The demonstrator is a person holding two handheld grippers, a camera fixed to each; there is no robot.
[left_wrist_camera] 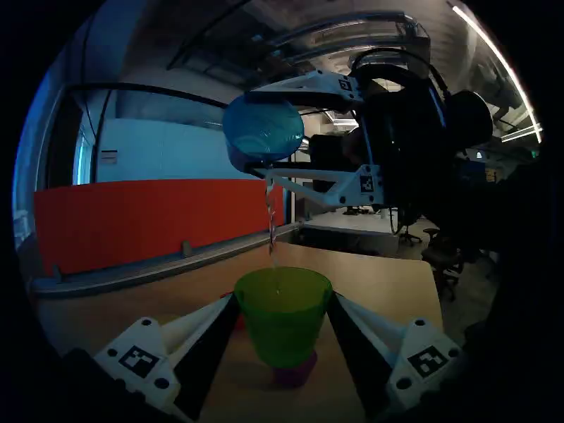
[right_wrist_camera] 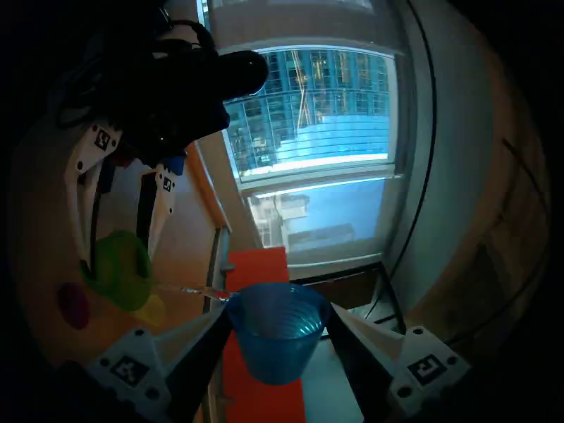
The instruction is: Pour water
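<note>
Pouring stage: judged under way; a thin water stream [left_wrist_camera: 271,218] drops from the blue plastic cup [left_wrist_camera: 262,129] toward the mouth of the green plastic cup [left_wrist_camera: 283,317].
right gripper [right_wrist_camera: 278,317]: fingers pinch the blue plastic cup, one on each flank just under the rim. The cup is rolled sideways, so the water leaves the rim right beside one finger.
left gripper [left_wrist_camera: 282,302]: fingers clamp the green plastic cup between them, tips near its rim on both sides. The cup is upright, directly below the other gripper.
green cup seat: base sits on a small purple piece [left_wrist_camera: 295,372] over the wooden table [left_wrist_camera: 381,282]; what that piece is, cannot tell.
fill level: not readable through the tinted wall.
handling, judged: thin plastic, light, walls likely to flex under a hard squeeze. The green one gets heavier as it fills; wet rims could turn slippery.
where to hold, judged: across the wall between the fingers, below the rim and clear of the pouring lip. Firm enough to stop tilt, not enough to buckle.
</note>
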